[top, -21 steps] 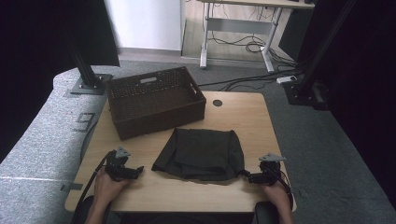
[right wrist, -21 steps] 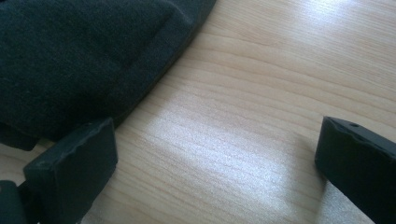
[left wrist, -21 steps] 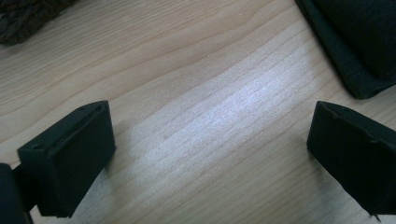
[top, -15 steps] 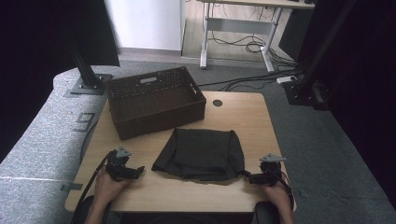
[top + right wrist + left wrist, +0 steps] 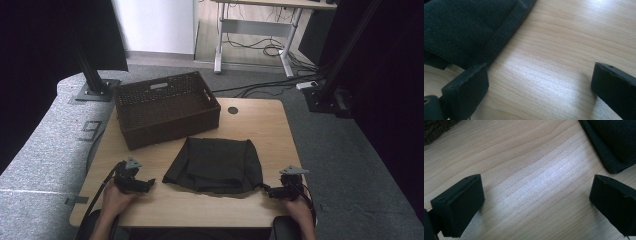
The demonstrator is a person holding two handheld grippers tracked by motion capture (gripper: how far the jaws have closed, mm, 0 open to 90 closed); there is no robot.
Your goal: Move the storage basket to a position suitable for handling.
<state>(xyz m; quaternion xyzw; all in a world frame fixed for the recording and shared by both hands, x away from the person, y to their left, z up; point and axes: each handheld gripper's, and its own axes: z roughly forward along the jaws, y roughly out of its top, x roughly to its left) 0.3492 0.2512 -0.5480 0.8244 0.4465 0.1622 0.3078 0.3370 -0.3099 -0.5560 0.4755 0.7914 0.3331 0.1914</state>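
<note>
Left hand-held gripper (image 5: 148, 184) sits low on the worktop (image 5: 260, 125), jaws spread wide, bare wood between them, nothing held. Right hand-held gripper (image 5: 266, 190) same: jaws wide apart, empty, one jaw just beside the edge of the dark folded cloth (image 5: 215, 165). Cloth lies flat mid-worktop between the two grippers, near the front edge, just in front of the brown woven basket (image 5: 165, 107). Versus the earlier frames: no visible change. Both grippers, the cloth and the basket sit where they were.
</note>
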